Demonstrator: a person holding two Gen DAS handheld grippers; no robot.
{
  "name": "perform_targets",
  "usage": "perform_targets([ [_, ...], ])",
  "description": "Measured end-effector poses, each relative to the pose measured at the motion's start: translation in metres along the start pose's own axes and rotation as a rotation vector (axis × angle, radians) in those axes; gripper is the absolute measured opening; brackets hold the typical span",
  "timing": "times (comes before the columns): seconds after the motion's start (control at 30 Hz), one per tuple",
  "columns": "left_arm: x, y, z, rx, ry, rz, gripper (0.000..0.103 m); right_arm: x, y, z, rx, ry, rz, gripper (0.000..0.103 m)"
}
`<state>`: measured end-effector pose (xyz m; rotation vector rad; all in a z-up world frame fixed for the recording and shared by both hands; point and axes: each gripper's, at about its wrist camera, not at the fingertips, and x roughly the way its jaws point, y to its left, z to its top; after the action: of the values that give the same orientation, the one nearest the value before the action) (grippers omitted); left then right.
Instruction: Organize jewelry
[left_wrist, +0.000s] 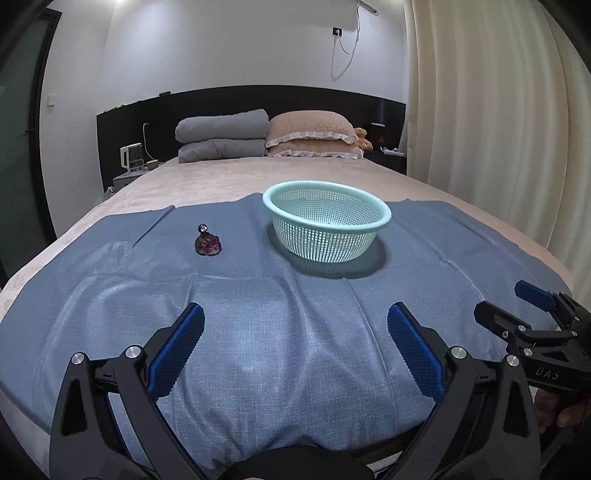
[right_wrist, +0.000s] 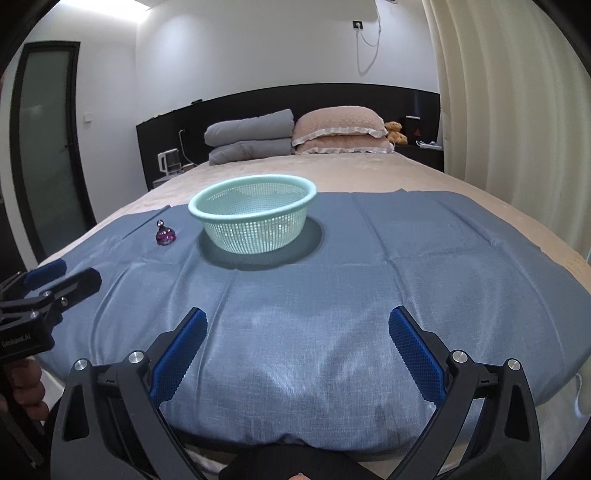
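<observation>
The trinket (left_wrist: 208, 243) stands upright on the blue cloth (left_wrist: 295, 295), its long axis vertical, a small bead-like knob on top and a wider domed base below. It sits to the left of the basket (left_wrist: 327, 221), apart from it, with bare cloth between them. Its make is hard to tell: too small and distant to say whether it is a ring holder, a pendant or a tiny bottle. In the left view it looks dark with reddish-purple glints; in the right view the trinket (right_wrist: 165, 234) reads as glossy purple with a silver knob.

The basket (right_wrist: 253, 218) is a pale mint mesh bowl, upright, and its inside shows nothing I can make out.

The left gripper (left_wrist: 295, 347) is spread wide over the near cloth, grasping nothing. The right gripper (right_wrist: 297, 350) is likewise released, its blue pads (right_wrist: 415, 358) well apart. Both grippers' bases are cut off by the frame's lower edge.
</observation>
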<state>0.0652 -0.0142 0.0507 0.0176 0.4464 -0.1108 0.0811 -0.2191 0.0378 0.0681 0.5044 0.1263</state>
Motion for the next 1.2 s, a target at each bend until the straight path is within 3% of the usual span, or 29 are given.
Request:
perform_targets([
  [0.13, -0.011, -0.003, -0.002, 0.008, -0.06, 0.026, 0.097, 0.002, 0.008, -0.015, -0.02, 0.077, 0.022, 0.095],
  [0.23, -0.016, -0.004, -0.005, 0.012, -0.08, 0.024, 0.097, -0.011, 0.006, -0.021, -0.007, 0.035, -0.009, 0.095],
  [0.4, -0.016, -0.006, -0.009, 0.012, -0.058, 0.018, 0.097, -0.007, 0.001, -0.026, 0.022, 0.075, -0.036, 0.095],
  [0.47, -0.017, -0.007, -0.01, 0.016, -0.062, 0.055, 0.097, -0.008, 0.002, -0.027, 0.019, 0.068, -0.046, 0.095],
  [0.77, -0.008, -0.006, -0.013, 0.007, -0.005, 0.044, 0.097, -0.018, 0.006, -0.03, -0.01, 0.02, -0.061, 0.095],
  [1.07, -0.022, -0.003, -0.016, -0.005, -0.07, 0.075, 0.097, -0.022, 0.007, -0.031, -0.023, 0.01, -0.061, 0.095],
  [1.2, -0.02, -0.002, -0.017, -0.007, -0.053, 0.056, 0.097, -0.022, 0.01, -0.031, -0.033, 0.013, -0.059, 0.095],
])
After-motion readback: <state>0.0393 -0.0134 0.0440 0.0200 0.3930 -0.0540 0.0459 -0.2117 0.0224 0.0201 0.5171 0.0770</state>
